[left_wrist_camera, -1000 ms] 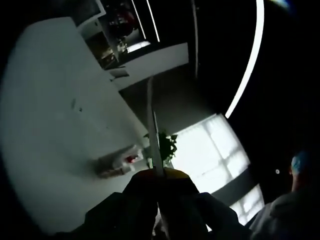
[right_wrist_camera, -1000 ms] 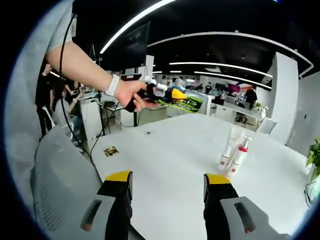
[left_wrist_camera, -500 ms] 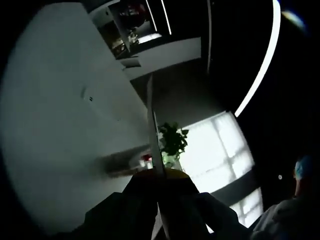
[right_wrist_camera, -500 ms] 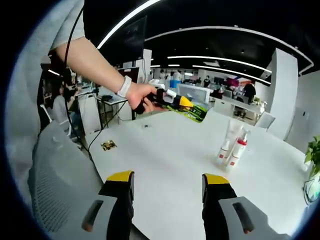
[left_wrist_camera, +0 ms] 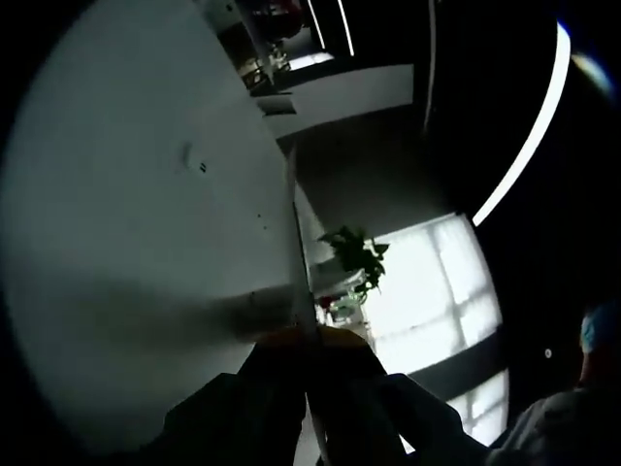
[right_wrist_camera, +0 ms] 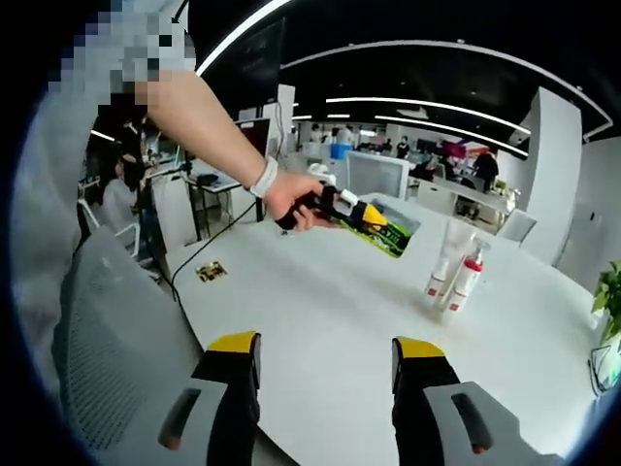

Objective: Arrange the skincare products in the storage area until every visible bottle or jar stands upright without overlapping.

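My right gripper [right_wrist_camera: 327, 354] hung over the near edge of the white tabletop [right_wrist_camera: 320, 311] with its two yellow-tipped jaws spread wide apart — nothing lay between them and they touched nothing. Out toward the tabletop's far right side stood the skincare products: a white tube [right_wrist_camera: 442, 260] and, just beside it, a pump bottle [right_wrist_camera: 463, 278] with a red collar, both upright and so close I could not tell whether they touched. My left gripper [right_wrist_camera: 374, 216] showed in the right gripper view too, held in my left hand [right_wrist_camera: 296, 198] above the tabletop's far side, its yellow tip pointing toward the two bottles yet well apart from them. In the left gripper view that left gripper's [left_wrist_camera: 309, 338] jaws rose from the bottom pressed together, only a thin pale seam between them — clenched on nothing I could make out. That view was rolled hard, with the pale tabletop [left_wrist_camera: 136, 243] sweeping across one side and a potted plant [left_wrist_camera: 359, 257] against bright windows [left_wrist_camera: 437, 282] beyond its edge. A grey mesh chair back [right_wrist_camera: 116, 330] stood close to the tabletop's near left corner.
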Available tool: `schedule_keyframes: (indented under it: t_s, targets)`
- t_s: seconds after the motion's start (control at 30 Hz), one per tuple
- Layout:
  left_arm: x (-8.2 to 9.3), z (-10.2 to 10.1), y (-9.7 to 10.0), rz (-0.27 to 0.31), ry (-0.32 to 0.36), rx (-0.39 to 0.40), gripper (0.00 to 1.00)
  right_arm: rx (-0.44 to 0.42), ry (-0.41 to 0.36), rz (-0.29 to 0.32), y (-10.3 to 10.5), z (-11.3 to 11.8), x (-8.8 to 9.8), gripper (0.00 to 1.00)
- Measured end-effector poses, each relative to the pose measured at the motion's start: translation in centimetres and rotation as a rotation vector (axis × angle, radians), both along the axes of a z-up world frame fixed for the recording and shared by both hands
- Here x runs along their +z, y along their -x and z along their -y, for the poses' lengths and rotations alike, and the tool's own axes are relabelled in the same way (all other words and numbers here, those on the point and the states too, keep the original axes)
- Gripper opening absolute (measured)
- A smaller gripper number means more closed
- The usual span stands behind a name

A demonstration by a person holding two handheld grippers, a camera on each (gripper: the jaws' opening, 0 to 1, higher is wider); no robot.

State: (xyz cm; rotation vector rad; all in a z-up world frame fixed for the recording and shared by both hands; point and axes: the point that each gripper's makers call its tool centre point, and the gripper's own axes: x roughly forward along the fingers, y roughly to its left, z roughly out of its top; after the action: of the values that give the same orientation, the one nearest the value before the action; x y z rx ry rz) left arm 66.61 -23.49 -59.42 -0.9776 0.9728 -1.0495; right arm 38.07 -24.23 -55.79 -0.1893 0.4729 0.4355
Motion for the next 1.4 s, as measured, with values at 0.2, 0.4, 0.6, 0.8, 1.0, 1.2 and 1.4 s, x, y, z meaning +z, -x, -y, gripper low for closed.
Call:
schedule_keyframes:
  t_s: [0.2, 0.4, 0.6, 0.8, 1.0, 1.2, 1.4]
  targets:
    - [-1.8, 0.6, -0.4, -0.033, -0.012, -0.005, 0.0, -0.005, 0.009, -0.019, 0.1, 0.2, -0.4, 0.5]
    - [-3.9, 1.3, -0.8, -0.072, -0.026, 0.0, 0.0, -0.01, 0.011, -0.033, 0.1, 0.3, -0.7, 0.49]
    - [-6.1, 2.1, -0.4, -0.093, -0.078, -0.013, 0.0, -0.001, 0.047, -0.044, 0.1, 0.0, -1.1, 0.5]
    - [-7.6, 3.3, -0.3, -0.129, -0.107, -0.021, 0.0, -0.002, 0.054, -0.053, 0.1, 0.2, -1.3, 0.49]
    - [-8.7, 4.3, 0.1, -0.13, -0.137, -0.054, 0.0, -0.011, 0.05, -0.058, 0.1, 0.3, -1.4, 0.49]
    - [-10.0, 4.7, -0.1, -0.138, -0.176, -0.073, 0.0, -0.015, 0.061, -0.06, 0.1, 0.4, -1.5, 0.49]
    - [-10.4, 5.1, -0.1, -0.136, -0.191, -0.085, 0.0, -0.025, 0.061, -0.063, 0.1, 0.6, -1.5, 0.48]
